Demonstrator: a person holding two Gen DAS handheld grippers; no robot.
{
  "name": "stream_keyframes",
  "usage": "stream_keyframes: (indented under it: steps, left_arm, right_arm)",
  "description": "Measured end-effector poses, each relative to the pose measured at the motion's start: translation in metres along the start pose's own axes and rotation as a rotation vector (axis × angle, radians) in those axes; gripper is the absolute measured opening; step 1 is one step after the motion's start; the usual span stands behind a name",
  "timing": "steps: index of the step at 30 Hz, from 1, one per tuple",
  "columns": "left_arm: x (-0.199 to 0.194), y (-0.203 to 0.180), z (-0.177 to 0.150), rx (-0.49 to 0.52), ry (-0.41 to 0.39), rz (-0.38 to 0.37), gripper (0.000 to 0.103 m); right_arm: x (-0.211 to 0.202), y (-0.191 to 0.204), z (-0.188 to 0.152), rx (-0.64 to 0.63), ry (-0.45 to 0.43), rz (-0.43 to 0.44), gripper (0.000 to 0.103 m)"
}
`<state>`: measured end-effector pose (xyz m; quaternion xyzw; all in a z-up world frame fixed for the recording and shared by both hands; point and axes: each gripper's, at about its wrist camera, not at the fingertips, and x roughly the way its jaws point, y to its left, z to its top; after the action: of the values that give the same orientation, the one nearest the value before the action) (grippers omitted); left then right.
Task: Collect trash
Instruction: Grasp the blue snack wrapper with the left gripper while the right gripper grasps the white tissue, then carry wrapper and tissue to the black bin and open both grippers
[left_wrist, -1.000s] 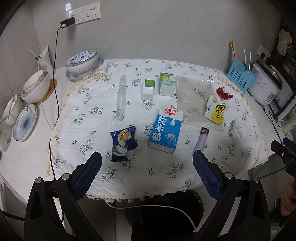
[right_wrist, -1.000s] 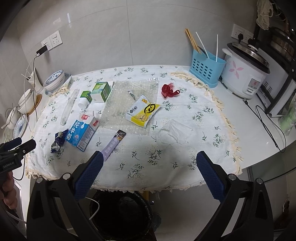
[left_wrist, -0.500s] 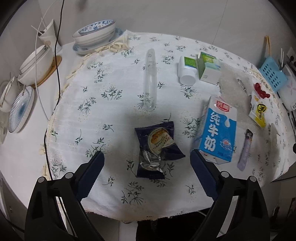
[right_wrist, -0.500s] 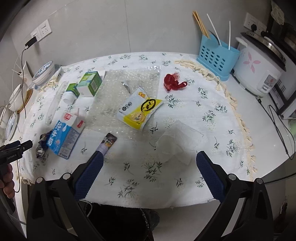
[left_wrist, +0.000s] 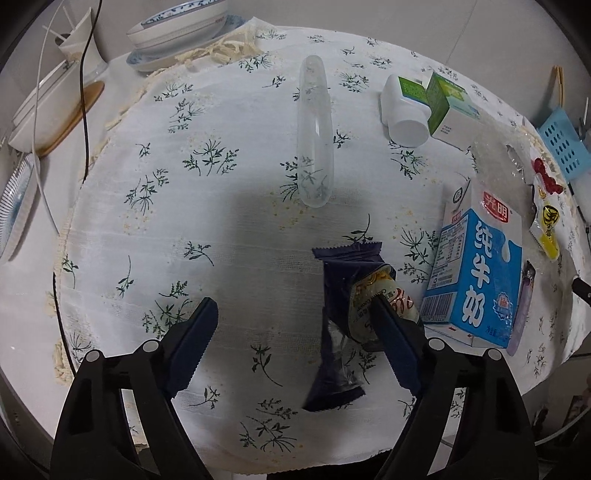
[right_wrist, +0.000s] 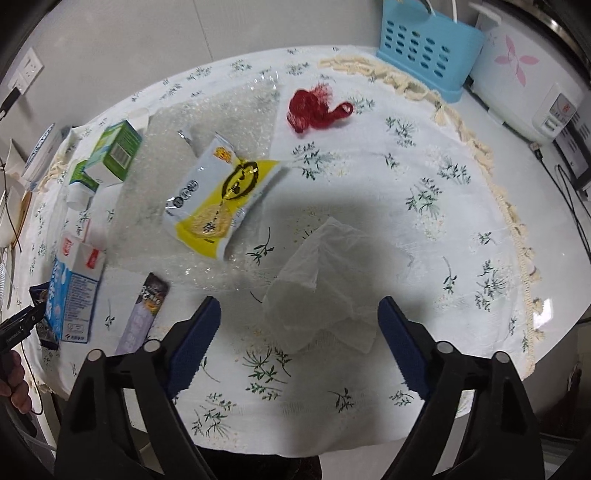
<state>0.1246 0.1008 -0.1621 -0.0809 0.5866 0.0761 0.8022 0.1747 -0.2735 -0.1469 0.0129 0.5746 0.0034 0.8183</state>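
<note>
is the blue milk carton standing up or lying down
Lying down: the blue milk carton rests flat on the tablecloth, its printed front facing up, gabled top pointing away.

The blue-and-white cardboard milk carton (left_wrist: 476, 273) reads "纯牛奶" in white, with "光明" on its red badge; other packets' print stays illegible.

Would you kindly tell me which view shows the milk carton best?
The left wrist view: the milk carton lies with its blue printed front fully visible, beside the dark wrapper. The right wrist view shows it only small and foreshortened at the left edge.
</note>
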Motion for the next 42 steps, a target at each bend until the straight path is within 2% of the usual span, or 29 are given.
stream_keyframes:
  steps: [7, 13, 18, 24, 25, 29, 32, 42]
  left_arm:
    - [-0.004, -0.009, 0.001, 0.001, 0.01, -0.043, 0.082]
    - [0.004, -0.018, 0.002, 0.006, 0.029, -0.043, 0.079]
    - [0.008, -0.024, 0.007, 0.016, 0.037, -0.057, 0.063]
    - [0.003, -0.034, 0.007, 0.04, 0.049, -0.043, 0.031]
    - [0.004, -0.035, 0.008, 0.045, 0.056, -0.029, 0.02]
    - [0.005, -0.037, 0.01, 0.04, 0.06, -0.03, 0.006]
    - [0.002, -0.032, 0.009, 0.034, 0.052, -0.044, 0.002]
    - [-0.018, -0.018, 0.007, 0.046, 0.009, -0.09, 0.0]
  right_arm:
    - [0.011, 0.004, 0.006, 0.009, 0.017, 0.004, 0.071]
    - [0.017, 0.006, 0.009, 0.026, 0.029, 0.02, 0.061]
    - [0.022, 0.008, 0.012, 0.026, 0.036, 0.022, 0.051]
    - [0.026, 0.009, 0.013, 0.03, 0.044, 0.016, 0.032]
    - [0.027, 0.009, 0.013, 0.03, 0.045, 0.011, 0.029]
    - [0.027, 0.009, 0.014, 0.035, 0.045, -0.007, 0.017]
    - [0.023, 0.01, 0.013, 0.029, 0.034, -0.012, 0.008]
    - [-0.006, 0.019, 0.002, 0.014, -0.024, -0.038, 0.006]
